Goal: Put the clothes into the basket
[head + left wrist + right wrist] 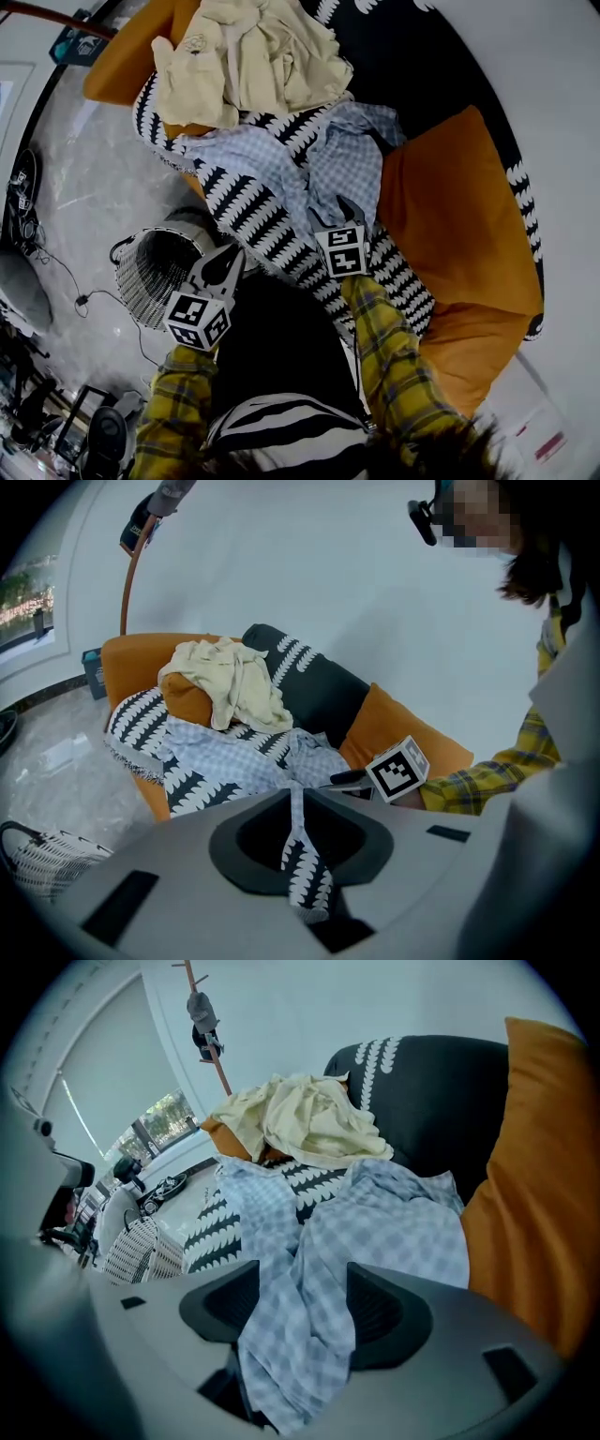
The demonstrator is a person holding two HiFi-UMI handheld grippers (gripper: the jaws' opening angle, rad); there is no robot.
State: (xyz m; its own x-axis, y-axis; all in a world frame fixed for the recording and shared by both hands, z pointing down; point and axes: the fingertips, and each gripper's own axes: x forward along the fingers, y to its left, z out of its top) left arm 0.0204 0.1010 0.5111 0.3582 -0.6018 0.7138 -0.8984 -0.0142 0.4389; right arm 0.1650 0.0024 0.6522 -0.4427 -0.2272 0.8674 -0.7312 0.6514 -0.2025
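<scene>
A light blue checked shirt (pixel 267 155) is spread over the black-and-white patterned throw (pixel 272 234) on the orange sofa (pixel 450 216). Behind it lies a heap of cream clothes (pixel 253 56). A white wicker basket (pixel 155 272) stands on the floor by the sofa's front. My right gripper (pixel 347 208) hangs over the shirt's near edge. Its jaws stand wide open, with a fold of the shirt (pixel 309 1326) loose between them. My left gripper (pixel 232 258) is at the throw's edge above the basket, with its tips together. The throw (pixel 305 874) shows through the slit; I cannot tell if it is pinched.
Grey marble floor (pixel 84 187) lies left of the sofa, with cables (pixel 80 300) and dark gear at its far left. A thin curved stand (pixel 127 583) rises behind the sofa's end. An orange cushion (pixel 539 1176) stands right of the shirt.
</scene>
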